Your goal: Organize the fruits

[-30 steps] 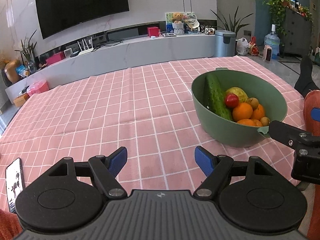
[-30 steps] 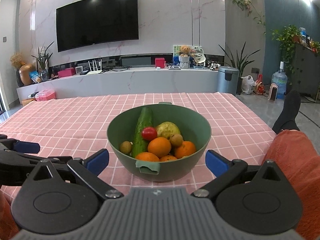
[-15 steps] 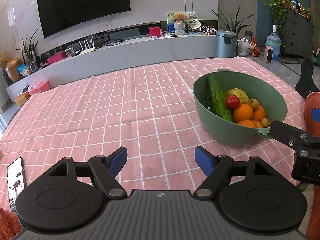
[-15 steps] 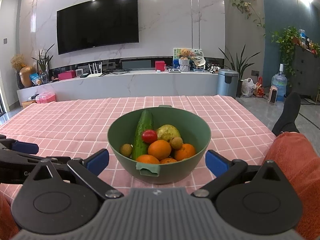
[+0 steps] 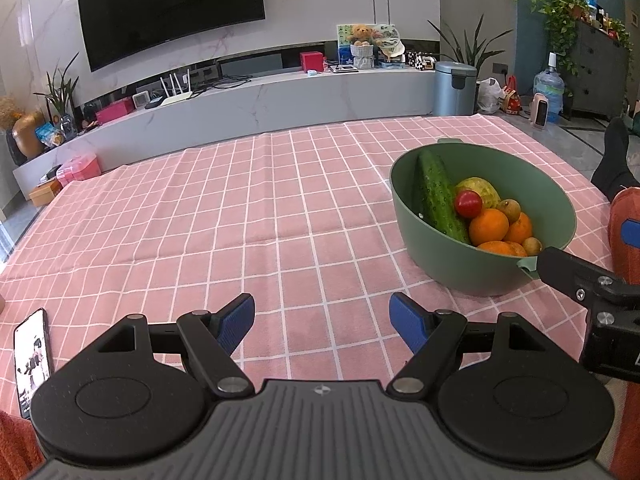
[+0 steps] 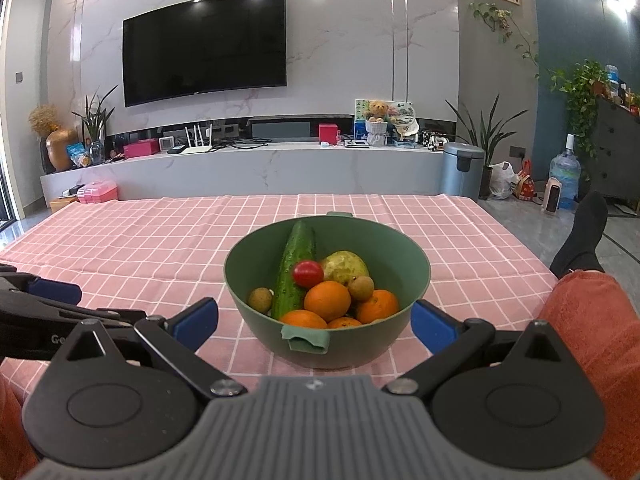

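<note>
A green bowl [image 6: 416, 276] stands on the pink checked tablecloth [image 6: 160, 240], straight ahead in the right wrist view and at the right in the left wrist view [image 5: 424, 248]. It holds a cucumber [image 6: 295, 268], a cherry tomato [image 6: 307, 273], a yellow-green fruit [image 6: 345, 266], several oranges [image 6: 327, 300] and small brown fruits [image 6: 361, 288]. My right gripper [image 6: 314, 322] is open and empty, just short of the bowl's near handle. My left gripper [image 5: 322, 322] is open and empty over bare cloth, left of the bowl.
A phone [image 5: 32, 360] lies on the cloth at the near left edge. The right gripper's body [image 5: 592, 296] shows at the right of the left wrist view. A person's knee [image 6: 592, 320] and socked foot [image 6: 580, 240] are to the right of the table.
Both views have tilted up slightly, so the bowl sits a little lower in frame. Both grippers stay open and nothing on the table has moved.
</note>
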